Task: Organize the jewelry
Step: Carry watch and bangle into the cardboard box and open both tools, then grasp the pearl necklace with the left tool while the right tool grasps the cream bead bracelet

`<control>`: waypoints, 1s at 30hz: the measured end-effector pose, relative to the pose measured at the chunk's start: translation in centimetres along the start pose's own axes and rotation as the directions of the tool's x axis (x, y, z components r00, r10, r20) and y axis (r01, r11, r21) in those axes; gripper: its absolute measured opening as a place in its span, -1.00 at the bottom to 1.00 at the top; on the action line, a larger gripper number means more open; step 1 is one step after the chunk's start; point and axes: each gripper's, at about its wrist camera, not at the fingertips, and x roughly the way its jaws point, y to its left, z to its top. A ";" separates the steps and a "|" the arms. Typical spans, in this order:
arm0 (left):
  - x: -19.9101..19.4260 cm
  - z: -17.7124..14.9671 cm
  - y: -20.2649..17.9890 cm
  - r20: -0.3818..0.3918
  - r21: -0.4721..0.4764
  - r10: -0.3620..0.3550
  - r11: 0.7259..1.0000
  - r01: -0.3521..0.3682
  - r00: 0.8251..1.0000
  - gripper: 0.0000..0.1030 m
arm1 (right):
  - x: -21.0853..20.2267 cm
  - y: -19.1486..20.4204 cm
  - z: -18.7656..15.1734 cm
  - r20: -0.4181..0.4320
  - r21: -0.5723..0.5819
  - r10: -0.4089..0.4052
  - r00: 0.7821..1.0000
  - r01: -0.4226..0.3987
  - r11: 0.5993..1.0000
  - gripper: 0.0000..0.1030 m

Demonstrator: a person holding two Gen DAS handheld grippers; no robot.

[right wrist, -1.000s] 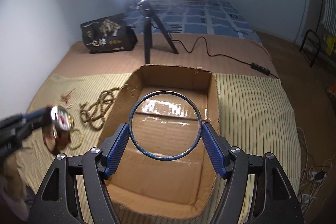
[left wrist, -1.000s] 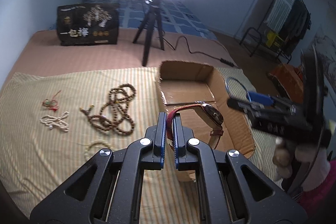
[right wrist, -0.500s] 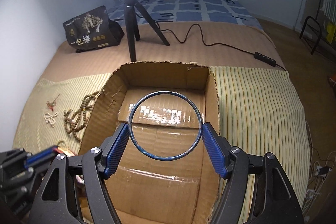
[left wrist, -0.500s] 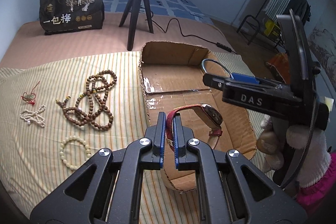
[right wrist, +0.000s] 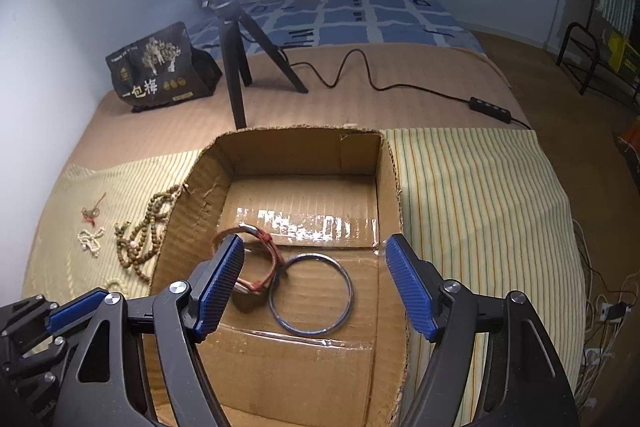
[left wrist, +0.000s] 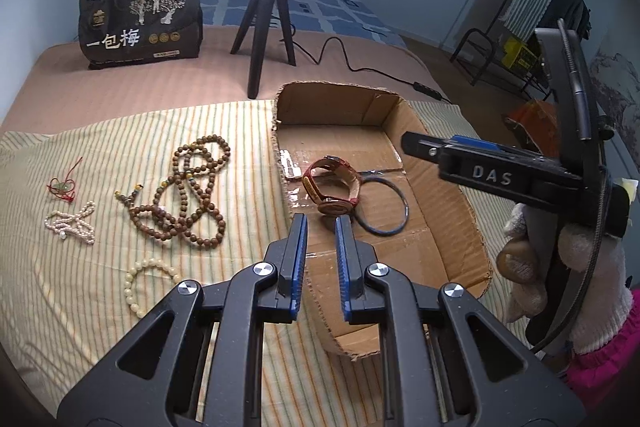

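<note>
A red-strapped watch [left wrist: 334, 185] and a thin blue bangle [left wrist: 386, 205] lie on the floor of the open cardboard box [left wrist: 452, 195]. Both show in the right wrist view, watch [right wrist: 260, 263] and bangle [right wrist: 310, 293], touching each other. My left gripper [left wrist: 321, 227] is open and empty just above the box's near left wall. My right gripper [right wrist: 314, 281] is wide open and empty above the box; it also shows in the left wrist view [left wrist: 424, 145]. Brown wooden bead strands [left wrist: 188, 191], a pale bead bracelet [left wrist: 150, 285], a white pearl strand [left wrist: 72, 223] and a red cord charm [left wrist: 62, 185] lie on the striped cloth [left wrist: 120, 307].
A ring light on a black tripod [left wrist: 264, 27] stands behind the box, its cable [right wrist: 400, 87] running right. A black printed bag [left wrist: 140, 21] sits at the back left. A metal rack [left wrist: 520, 39] stands at the far right.
Both grippers opened. The watch dropped from my left gripper and the bangle from my right gripper into the box.
</note>
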 end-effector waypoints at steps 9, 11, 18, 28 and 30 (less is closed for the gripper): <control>-2.2 -0.2 2.0 0.037 -0.013 0.034 0.999 -0.033 0.999 -0.78 | -1.9 1.1 -0.1 0.036 -0.005 0.011 0.999 -0.011 1.000 0.42; -2.9 -0.2 2.7 0.055 -0.013 0.048 0.999 -0.047 0.997 -0.78 | -2.3 1.5 -0.2 0.048 -0.009 0.015 0.999 -0.015 1.000 0.42; -5.9 -0.1 6.2 0.123 -0.013 0.097 0.995 -0.096 0.988 -0.40 | -4.1 3.7 -0.8 0.090 -0.027 0.052 0.995 -0.049 0.998 0.42; -9.2 -0.3 14.7 0.114 -0.093 0.196 0.978 -0.186 0.974 -0.38 | -5.6 9.5 -3.2 0.119 -0.137 0.139 0.983 -0.123 0.983 0.42; -9.6 -0.4 16.2 0.109 -0.113 0.204 0.975 -0.192 0.973 -0.38 | -5.4 11.2 -3.9 0.101 -0.164 0.168 0.980 -0.151 0.975 0.42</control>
